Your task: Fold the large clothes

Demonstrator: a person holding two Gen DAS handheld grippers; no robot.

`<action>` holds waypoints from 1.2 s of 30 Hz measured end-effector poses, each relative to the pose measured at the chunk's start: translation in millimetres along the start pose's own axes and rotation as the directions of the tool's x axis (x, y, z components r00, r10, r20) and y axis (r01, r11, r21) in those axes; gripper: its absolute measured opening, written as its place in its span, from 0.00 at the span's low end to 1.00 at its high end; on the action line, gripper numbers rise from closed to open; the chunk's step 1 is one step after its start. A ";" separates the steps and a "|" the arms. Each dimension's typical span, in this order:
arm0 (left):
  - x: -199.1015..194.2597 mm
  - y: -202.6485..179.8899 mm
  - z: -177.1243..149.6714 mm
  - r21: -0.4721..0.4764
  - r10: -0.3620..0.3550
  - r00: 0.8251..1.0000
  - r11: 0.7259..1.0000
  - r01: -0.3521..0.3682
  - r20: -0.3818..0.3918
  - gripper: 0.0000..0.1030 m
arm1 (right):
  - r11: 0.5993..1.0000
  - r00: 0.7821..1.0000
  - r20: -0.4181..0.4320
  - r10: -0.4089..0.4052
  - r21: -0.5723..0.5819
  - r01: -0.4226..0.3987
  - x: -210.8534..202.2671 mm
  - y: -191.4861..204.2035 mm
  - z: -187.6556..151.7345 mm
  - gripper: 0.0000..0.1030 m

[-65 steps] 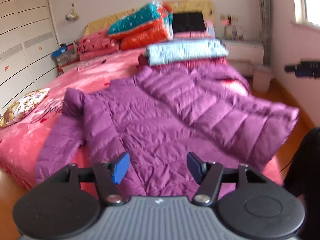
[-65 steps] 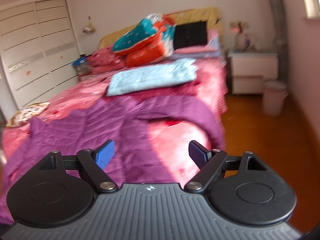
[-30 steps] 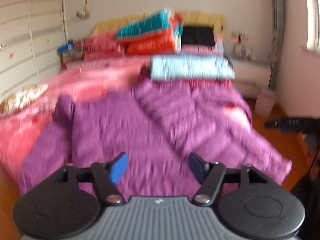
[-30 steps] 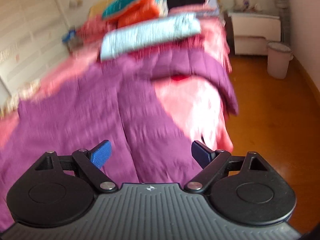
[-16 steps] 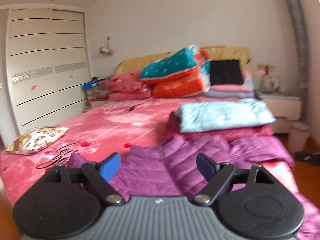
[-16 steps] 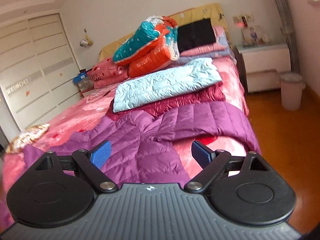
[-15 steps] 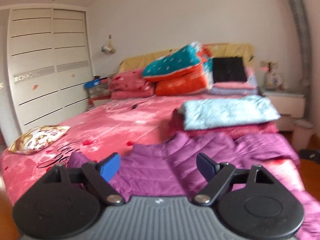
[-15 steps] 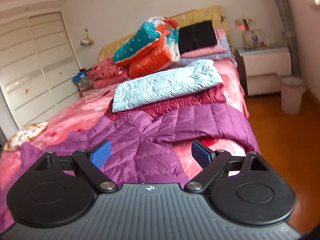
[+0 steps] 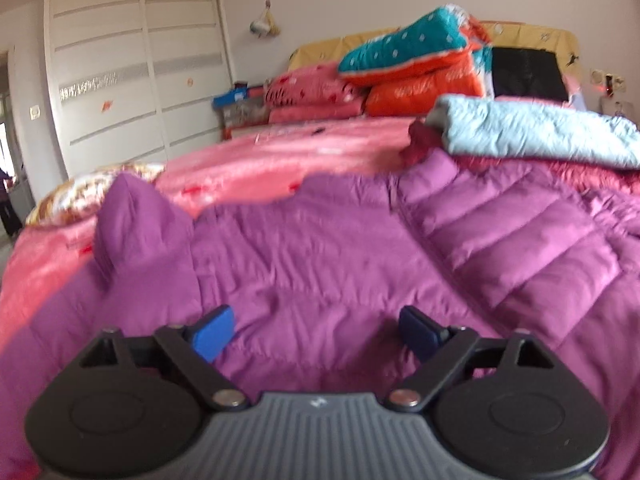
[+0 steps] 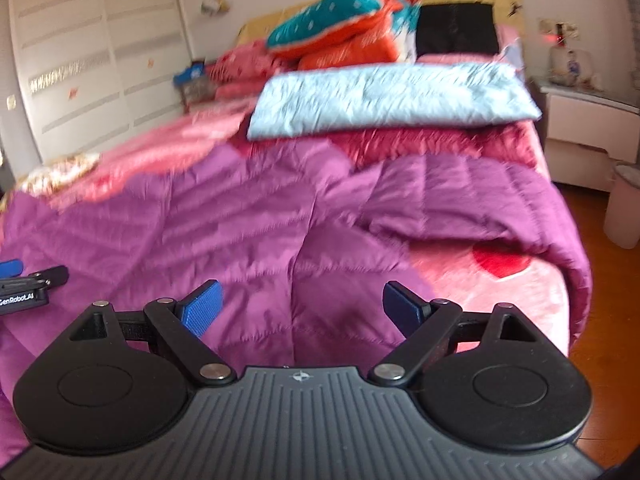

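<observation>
Jacket (image 9: 320,264): lying just ahead, below both grippers
Left gripper (image 9: 316,330): jaws just opening wide, empty
Right gripper (image 10: 302,306): spread, empty

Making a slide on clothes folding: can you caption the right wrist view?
Open right gripper over a purple down jacket spread on the pink bed.

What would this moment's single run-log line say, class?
stage: approach | purple down jacket: spread on bed, unfolded | left gripper: open, jaws just widening, empty | right gripper: open, empty
</observation>
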State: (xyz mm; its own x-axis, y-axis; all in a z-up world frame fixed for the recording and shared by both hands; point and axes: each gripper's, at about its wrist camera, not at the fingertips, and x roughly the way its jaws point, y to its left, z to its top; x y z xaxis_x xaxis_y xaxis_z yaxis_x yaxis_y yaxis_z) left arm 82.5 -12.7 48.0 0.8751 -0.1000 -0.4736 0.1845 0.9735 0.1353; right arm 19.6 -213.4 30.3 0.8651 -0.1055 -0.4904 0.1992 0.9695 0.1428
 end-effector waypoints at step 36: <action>-26.9 -47.7 9.1 0.084 -0.049 0.999 0.995 0.051 -0.020 0.99 | 0.808 0.980 0.154 -0.122 0.589 0.008 -20.6 -166.0 6.6 1.00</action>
State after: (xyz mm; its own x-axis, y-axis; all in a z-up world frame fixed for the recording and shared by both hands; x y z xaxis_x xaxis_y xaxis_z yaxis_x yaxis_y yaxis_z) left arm 54.2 -58.3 62.1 0.8558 -0.1437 -0.4970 0.2658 0.9463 0.1840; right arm -28.2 -373.6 22.4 0.8948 -0.2559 -0.3659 0.4392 0.6523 0.6177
